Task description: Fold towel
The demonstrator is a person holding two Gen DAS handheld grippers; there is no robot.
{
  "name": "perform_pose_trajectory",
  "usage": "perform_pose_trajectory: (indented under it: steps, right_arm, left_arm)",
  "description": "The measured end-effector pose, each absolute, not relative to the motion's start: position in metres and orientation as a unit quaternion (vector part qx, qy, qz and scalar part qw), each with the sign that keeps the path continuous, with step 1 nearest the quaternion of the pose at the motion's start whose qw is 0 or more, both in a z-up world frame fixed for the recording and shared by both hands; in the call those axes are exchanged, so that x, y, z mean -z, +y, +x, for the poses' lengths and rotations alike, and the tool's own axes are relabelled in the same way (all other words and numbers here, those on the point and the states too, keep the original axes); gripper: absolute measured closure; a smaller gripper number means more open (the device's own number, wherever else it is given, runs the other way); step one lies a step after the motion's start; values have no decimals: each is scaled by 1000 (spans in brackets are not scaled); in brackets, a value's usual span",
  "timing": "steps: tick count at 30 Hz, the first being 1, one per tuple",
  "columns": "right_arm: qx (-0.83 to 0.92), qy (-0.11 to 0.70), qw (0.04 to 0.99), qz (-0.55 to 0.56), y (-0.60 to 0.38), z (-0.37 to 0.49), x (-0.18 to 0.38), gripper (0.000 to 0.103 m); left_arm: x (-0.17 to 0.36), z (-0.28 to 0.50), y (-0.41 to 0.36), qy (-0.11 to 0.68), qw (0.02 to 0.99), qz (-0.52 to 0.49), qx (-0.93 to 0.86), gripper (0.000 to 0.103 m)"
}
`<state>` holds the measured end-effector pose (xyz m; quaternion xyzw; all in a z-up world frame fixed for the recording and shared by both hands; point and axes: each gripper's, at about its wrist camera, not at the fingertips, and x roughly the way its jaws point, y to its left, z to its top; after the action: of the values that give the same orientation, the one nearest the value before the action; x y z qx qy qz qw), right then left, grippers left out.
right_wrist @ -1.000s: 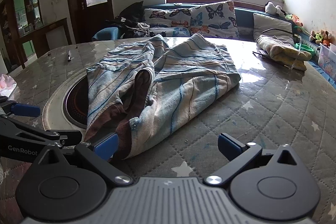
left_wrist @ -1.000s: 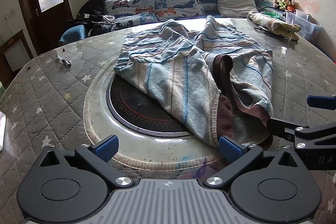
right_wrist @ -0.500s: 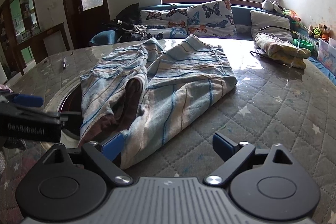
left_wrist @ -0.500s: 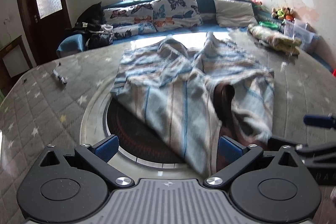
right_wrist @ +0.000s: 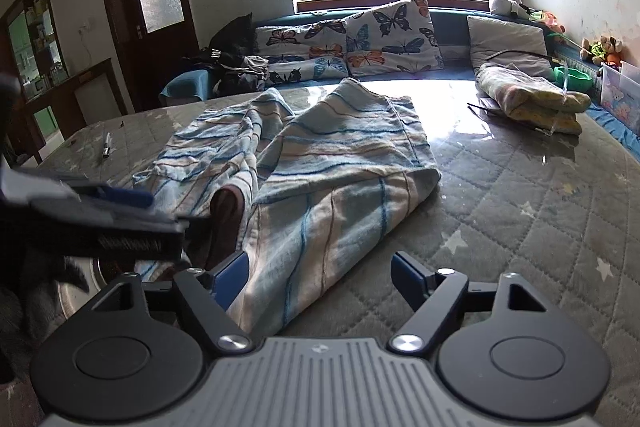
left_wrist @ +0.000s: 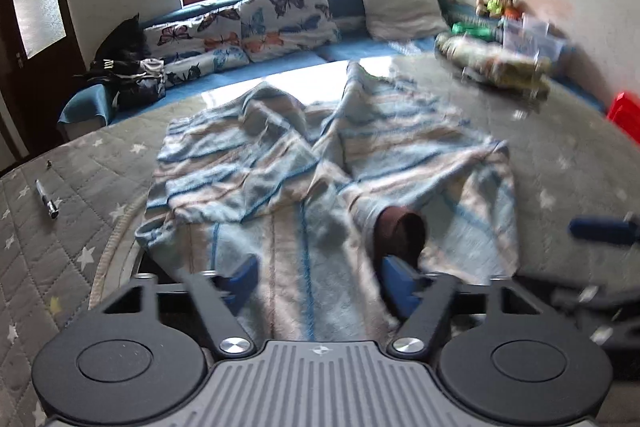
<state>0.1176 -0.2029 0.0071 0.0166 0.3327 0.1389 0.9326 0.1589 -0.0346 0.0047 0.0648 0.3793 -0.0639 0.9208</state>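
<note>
Closing left claw point(left_wrist: 318, 277), towel point(left_wrist: 320, 187), no readable writing

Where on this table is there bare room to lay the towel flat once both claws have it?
Widest bare stretch: the quilted table right of the striped towel, up to the folded blanket. A smaller patch lies between the towel's left edge and the pen. The near middle is crowded: left claw and right claw are closing around towel edges.
</note>
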Motion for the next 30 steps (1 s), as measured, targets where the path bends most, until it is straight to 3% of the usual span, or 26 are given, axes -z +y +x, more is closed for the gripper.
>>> perform_pose_trajectory:
  steps: [1,3,6,14,22,30]
  right_arm:
    - [-140,332,933,15,-202,120,-7,25]
    - [-142,331,933,12,-201,126,-7,29]
    - [-145,335,931,9,-198,135,-5,33]
    - [-178,353,918,-9,-174,138,6,42]
    - [-203,371,906,-28,-168,116,15,80]
    - [-216,372,902,-46,-170,90,13,94]
  left_arm:
    - [-2,158,-31,384,919,60,66,71]
    - [0,153,-23,385,919,48,66,85]
    - [-2,144,-10,379,923,32,59,94]
    - [-9,110,26,362,932,-18,20,98]
    - [-12,63,50,358,933,-30,-5,100]
    - [-23,56,56,352,935,-42,4,97]
